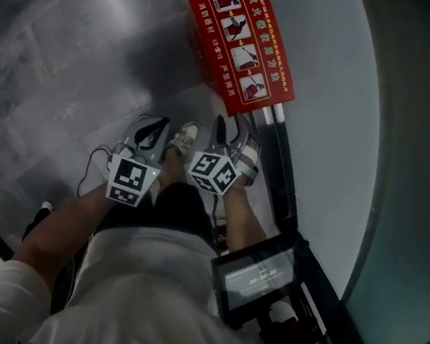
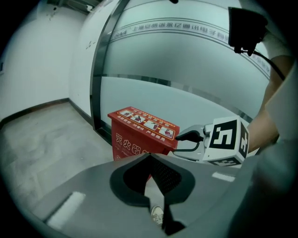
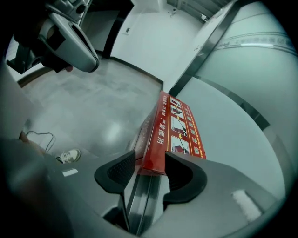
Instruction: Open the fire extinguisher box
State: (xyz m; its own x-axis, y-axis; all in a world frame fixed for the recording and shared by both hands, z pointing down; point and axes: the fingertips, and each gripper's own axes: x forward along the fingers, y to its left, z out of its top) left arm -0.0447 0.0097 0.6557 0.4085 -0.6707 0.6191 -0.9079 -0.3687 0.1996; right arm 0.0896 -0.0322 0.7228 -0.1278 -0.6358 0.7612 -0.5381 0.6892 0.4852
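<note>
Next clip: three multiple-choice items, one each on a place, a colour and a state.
1. Where does the fire extinguisher box stand? A on a table; B on the floor by the glass wall; C on a shelf.
2. Its colour? A blue; B yellow; C red.
3. The right gripper's jaws? A apart, gripping nothing; B shut on the box; C shut, empty.
Key: B, it sits on the floor beside the glass; C, red all over; A, a gap shows between the pads.
</note>
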